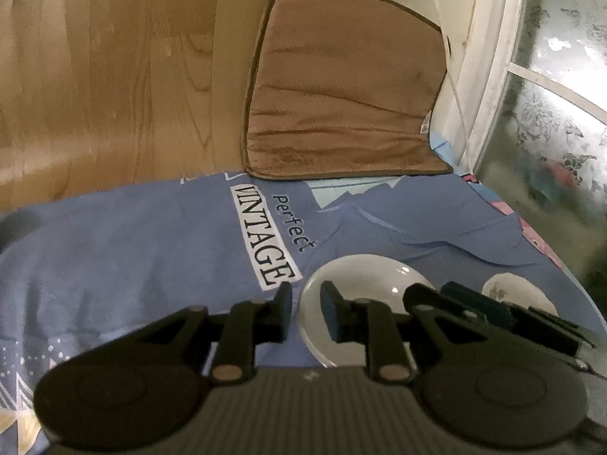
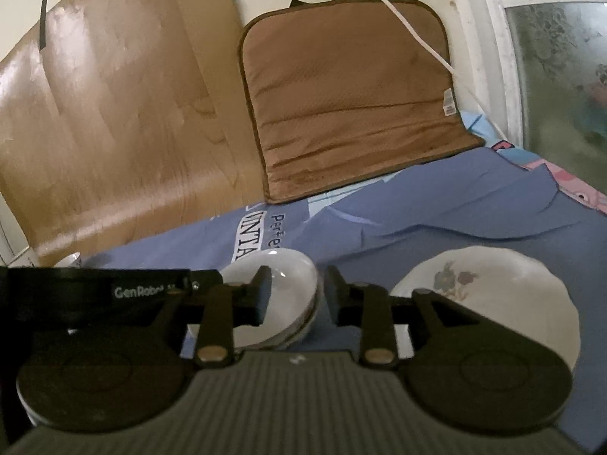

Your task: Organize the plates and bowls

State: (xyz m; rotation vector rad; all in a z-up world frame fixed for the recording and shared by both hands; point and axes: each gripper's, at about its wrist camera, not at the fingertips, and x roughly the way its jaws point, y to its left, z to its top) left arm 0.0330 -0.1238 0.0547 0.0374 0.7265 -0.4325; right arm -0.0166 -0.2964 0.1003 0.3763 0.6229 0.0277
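Observation:
Two white bowls (image 2: 292, 280) sit stacked on a blue printed cloth (image 1: 151, 265). My left gripper (image 1: 306, 305) straddles the stack's left rim with one finger outside and one inside, and it is shut on that rim. My right gripper (image 2: 299, 295) straddles the right rim with its jaws apart and gaps on both sides, so it is open. In the left wrist view the top bowl (image 1: 364, 284) shows its glossy inside, and the right gripper (image 1: 436, 292) reaches in from the right. A white flowered plate (image 2: 493, 295) lies flat just right of the bowls and is partly hidden (image 1: 508, 292) in the left view.
A brown cushion (image 2: 353, 94) leans against the wall behind the cloth. A wooden board (image 1: 114, 76) curves up at the back left. A white cable (image 2: 417, 38) runs down from a power strip. A patterned glass window (image 1: 550, 94) closes off the right side.

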